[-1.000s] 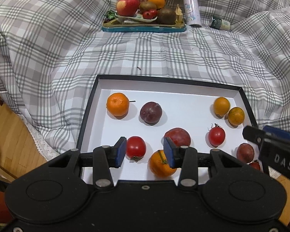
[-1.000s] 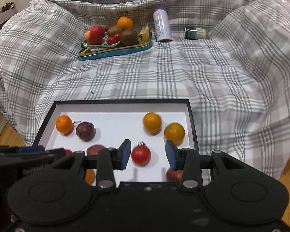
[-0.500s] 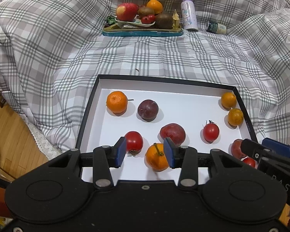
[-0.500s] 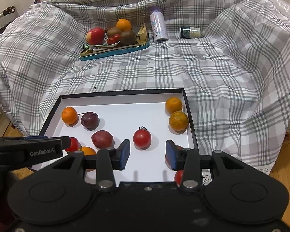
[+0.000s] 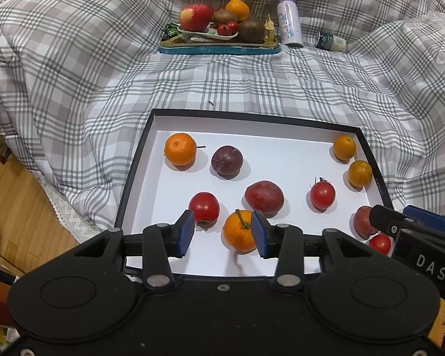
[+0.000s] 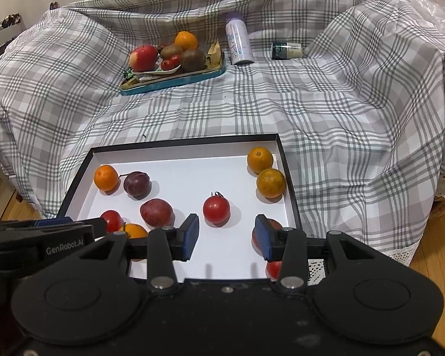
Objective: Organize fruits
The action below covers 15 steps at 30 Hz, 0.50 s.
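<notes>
A black-rimmed white tray [image 5: 281, 145] [image 6: 181, 163] lies on the plaid cloth and holds several scattered fruits: oranges, plums and red tomatoes. My left gripper [image 5: 221, 236] is open and empty above the tray's near edge, with a stemmed orange [image 5: 238, 231] and a red tomato [image 5: 204, 207] showing between its pads. My right gripper [image 6: 227, 237] is open and empty above the tray's near right part, behind a stemmed tomato [image 6: 216, 209]. A plum [image 6: 271, 225] sits partly hidden behind its right pad. The right gripper's side shows in the left wrist view [image 5: 415, 231].
A teal tin tray [image 5: 219, 49] [image 6: 175, 78] with an apple, kiwis, an orange and small tomatoes stands at the back. A white bottle [image 5: 287, 20] [image 6: 238, 41] and a lying jar [image 5: 330, 41] [image 6: 286, 50] are beside it. Wooden floor [image 5: 17, 207] lies to both sides.
Both grippers have pulled back and up from the tray, so more of it shows. The fruits have not moved. Both stay open.
</notes>
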Motion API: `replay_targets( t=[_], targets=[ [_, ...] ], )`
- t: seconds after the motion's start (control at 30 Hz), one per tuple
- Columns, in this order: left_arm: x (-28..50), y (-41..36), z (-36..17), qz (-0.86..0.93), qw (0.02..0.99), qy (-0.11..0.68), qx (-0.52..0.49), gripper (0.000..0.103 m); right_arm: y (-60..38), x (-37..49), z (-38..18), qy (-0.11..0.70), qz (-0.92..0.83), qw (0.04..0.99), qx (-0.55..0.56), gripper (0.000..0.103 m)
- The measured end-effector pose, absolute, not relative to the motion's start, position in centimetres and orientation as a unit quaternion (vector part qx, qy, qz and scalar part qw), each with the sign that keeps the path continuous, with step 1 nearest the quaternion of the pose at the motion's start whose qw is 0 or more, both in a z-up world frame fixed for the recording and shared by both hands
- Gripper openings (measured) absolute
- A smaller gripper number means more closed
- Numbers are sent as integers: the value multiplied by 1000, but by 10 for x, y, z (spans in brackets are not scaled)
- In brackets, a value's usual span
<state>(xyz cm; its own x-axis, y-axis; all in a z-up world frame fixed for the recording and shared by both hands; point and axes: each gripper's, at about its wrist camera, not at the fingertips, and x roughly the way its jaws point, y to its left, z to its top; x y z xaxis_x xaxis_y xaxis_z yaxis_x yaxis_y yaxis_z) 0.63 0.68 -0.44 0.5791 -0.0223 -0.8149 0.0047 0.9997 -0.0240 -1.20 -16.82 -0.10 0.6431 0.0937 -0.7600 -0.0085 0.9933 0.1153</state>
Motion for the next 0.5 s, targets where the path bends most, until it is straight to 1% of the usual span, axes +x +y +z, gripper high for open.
replay_targets(
  t=[0.5],
  targets=[
    [5, 8, -3, -5, 890, 456, -11, 50, -170, -11, -3, 425, 34, 903, 50, 44]
  ],
)
